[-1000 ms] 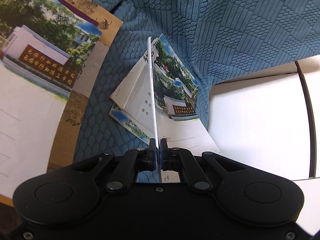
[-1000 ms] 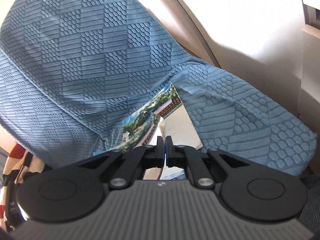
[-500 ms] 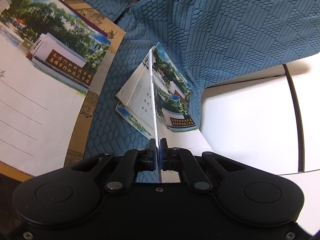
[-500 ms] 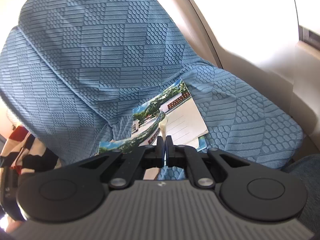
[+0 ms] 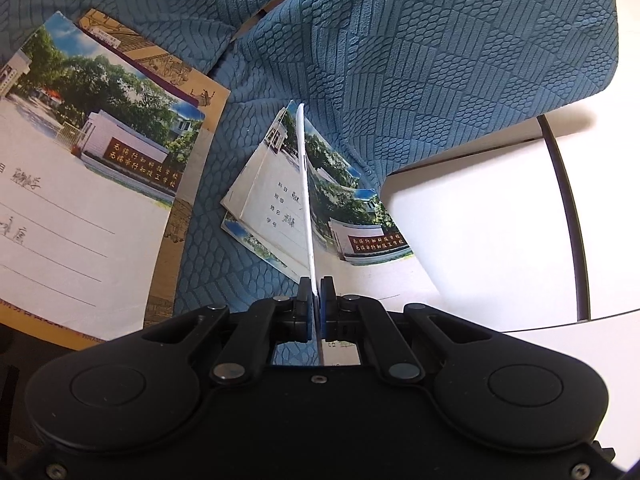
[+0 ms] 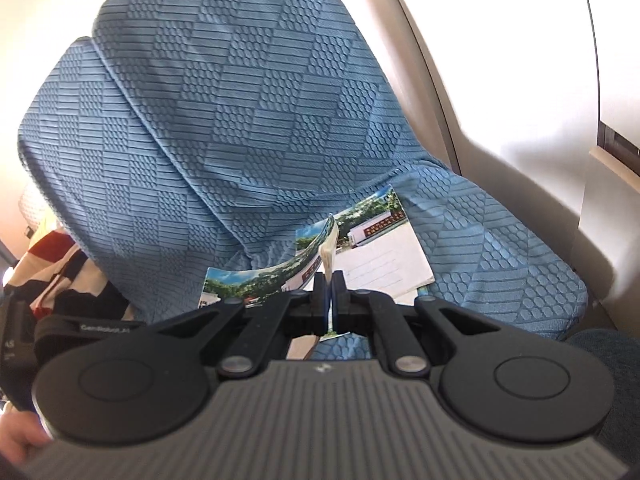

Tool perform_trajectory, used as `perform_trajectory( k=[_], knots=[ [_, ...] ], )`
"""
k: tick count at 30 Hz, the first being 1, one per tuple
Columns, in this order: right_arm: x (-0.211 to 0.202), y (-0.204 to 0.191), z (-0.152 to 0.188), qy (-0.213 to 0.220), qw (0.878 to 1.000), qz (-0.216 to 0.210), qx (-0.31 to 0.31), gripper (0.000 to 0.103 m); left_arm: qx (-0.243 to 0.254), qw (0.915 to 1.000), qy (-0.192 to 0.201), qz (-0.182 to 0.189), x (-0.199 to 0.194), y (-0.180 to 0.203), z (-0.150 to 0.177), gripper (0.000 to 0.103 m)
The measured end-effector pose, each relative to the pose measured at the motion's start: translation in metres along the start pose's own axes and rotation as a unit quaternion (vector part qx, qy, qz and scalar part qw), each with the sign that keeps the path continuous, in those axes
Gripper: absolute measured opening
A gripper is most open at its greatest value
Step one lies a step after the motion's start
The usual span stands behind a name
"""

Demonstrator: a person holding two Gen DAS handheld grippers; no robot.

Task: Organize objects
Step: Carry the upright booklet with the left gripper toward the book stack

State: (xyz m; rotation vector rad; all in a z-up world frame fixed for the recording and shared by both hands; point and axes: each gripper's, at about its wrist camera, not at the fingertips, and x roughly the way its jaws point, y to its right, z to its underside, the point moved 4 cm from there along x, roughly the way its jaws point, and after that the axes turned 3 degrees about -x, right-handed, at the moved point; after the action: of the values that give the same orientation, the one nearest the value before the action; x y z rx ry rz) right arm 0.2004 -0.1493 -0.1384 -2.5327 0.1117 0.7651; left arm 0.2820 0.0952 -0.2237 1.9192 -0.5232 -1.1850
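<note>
Both grippers have risen since a second ago: the blue sofa cover [image 5: 420,60] and the booklets on it now sit lower and smaller in each view, and more of the big notebook [image 5: 80,184] has come into the left wrist picture at 9 o'clock.

Left gripper [image 5: 315,286] has its fingers pinched tight on the edge of a thin booklet [image 5: 306,200], seen edge-on as a white line running from the jaws toward 12 o'clock. Below it, a small pile of booklets [image 5: 264,200] with photo covers lies on the cover, one at 3 o'clock of the held edge showing a building sign with gold characters. The big notebook lies at 9 o'clock on a brown book [image 5: 168,76], well apart from the pile. A white surface [image 5: 480,220] with a dark stripe fills 3 o'clock.

Right gripper [image 6: 329,280] is also clamped narrow on a booklet cover [image 6: 316,248], which bends away toward 10 o'clock. Beyond it, at 1 o'clock, a lined page [image 6: 384,268] lies on the seat. The backrest [image 6: 240,100] rises at 12 o'clock. A striped cloth [image 6: 52,272] shows at 9 o'clock, and part of a hand [image 6: 16,440] at 8 o'clock.
</note>
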Motion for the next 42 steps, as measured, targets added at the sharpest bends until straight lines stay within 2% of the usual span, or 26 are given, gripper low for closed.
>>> perform_trajectory(
  k=[17,25,34,42],
  knots=[
    [-0.021,-0.045,-0.013,0.012,1.0,-0.018,-0.004,0.004,0.003,0.9997,0.005,0.025,-0.052,0.01,-0.026,0.003],
    [-0.024,-0.085,-0.023,0.024,0.999,-0.034,-0.007,0.004,0.016,0.9991,0.027,0.027,-0.087,0.011,-0.053,0.004],
    [-0.017,-0.138,-0.027,0.028,0.997,-0.068,-0.022,0.004,0.021,0.9976,0.062,0.023,-0.131,-0.001,-0.088,0.004],
    [-0.002,-0.165,-0.012,0.019,0.996,-0.078,-0.039,0.004,0.012,0.997,0.075,0.015,-0.144,-0.032,-0.102,0.004]
  ],
)
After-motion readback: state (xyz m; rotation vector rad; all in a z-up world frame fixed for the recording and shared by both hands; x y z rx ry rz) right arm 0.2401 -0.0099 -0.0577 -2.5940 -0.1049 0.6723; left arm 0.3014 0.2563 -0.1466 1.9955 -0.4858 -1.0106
